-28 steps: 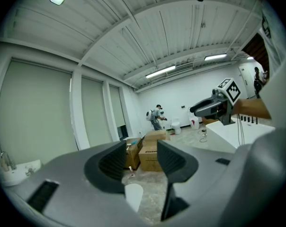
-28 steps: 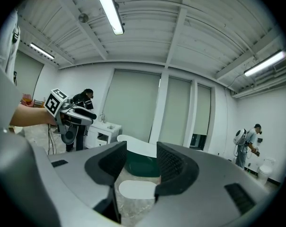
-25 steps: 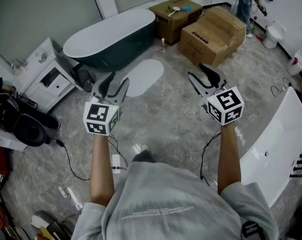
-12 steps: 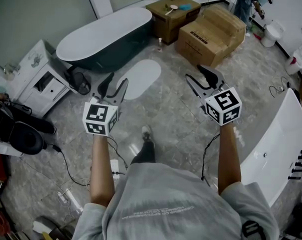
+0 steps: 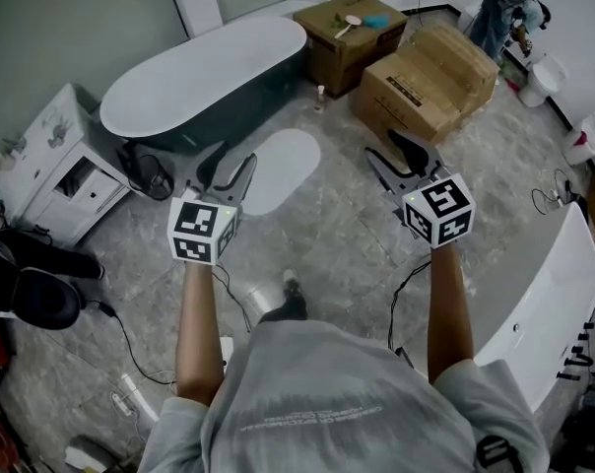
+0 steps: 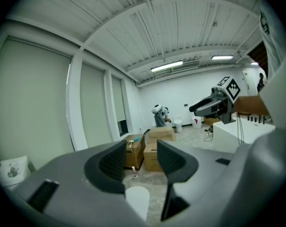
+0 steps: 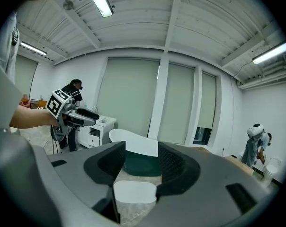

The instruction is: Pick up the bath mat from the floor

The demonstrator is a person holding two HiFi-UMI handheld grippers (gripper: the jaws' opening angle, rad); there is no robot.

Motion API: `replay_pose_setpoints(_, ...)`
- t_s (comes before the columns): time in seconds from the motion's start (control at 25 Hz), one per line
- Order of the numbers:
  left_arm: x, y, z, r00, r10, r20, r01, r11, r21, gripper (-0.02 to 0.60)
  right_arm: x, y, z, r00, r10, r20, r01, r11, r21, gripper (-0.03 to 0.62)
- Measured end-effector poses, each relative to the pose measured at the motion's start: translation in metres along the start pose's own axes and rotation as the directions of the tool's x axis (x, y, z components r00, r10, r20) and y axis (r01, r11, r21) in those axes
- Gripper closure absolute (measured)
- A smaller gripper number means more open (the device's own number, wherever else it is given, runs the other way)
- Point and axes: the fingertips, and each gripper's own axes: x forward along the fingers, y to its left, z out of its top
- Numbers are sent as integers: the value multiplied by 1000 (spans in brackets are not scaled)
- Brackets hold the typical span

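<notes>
The bath mat [image 5: 275, 168] is a pale oval lying flat on the grey marble floor in front of the dark bathtub [image 5: 204, 72]. It also shows low between the jaws in the left gripper view as the mat [image 6: 136, 200] and in the right gripper view as the mat [image 7: 133, 191]. My left gripper [image 5: 227, 169] is held up at chest height, open and empty, just left of the mat in the head view. My right gripper [image 5: 399, 156] hangs open and empty to the mat's right. Both are well above the floor.
Two cardboard boxes [image 5: 426, 77] stand beyond the mat. A white cabinet [image 5: 56, 161] is at the left, a white tub [image 5: 534, 313] at the right. Cables [image 5: 130, 328] trail on the floor. A person [image 5: 504, 13] stands at the far right.
The view has shifted forward a little toward the mat and tub. Both grippers stay raised in about the same pose. My foot has stepped forward.
</notes>
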Motion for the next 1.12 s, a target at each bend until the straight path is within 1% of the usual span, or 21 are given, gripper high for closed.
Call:
replay_pose_setpoints(0.4,83,99,-42,998,-4,-62,1,999,-43,381,133,-34,0,999,29,-46,-28,999,21,387)
replay_pose_setpoints(0.56,103,134,-63,996,3,-93,-9,998,-64,382,176,-37,-4,996,47,-78,-46,999,12,387)
replay_pose_setpoints(0.72,115,157,-89,990,22,-141,-38,993,-110,382,208,-35,-20,987,87,-135,-85,996,20,387)
replay_pose_setpoints(0.84,121,168,-112,982,37,-184,-63,988,-138,382,231,-33,-30,979,124,-165,-122,992,25,387)
replay_pose_setpoints(0.92,121,176,-130,974,51,-219,-89,982,-165,382,250,-26,-36,970,162,-183,-160,987,24,387)
replay_pose_setpoints(1.12,115,196,-184,944,89,-318,-167,959,-229,382,306,-8,-58,939,257,-228,-257,966,30,385)
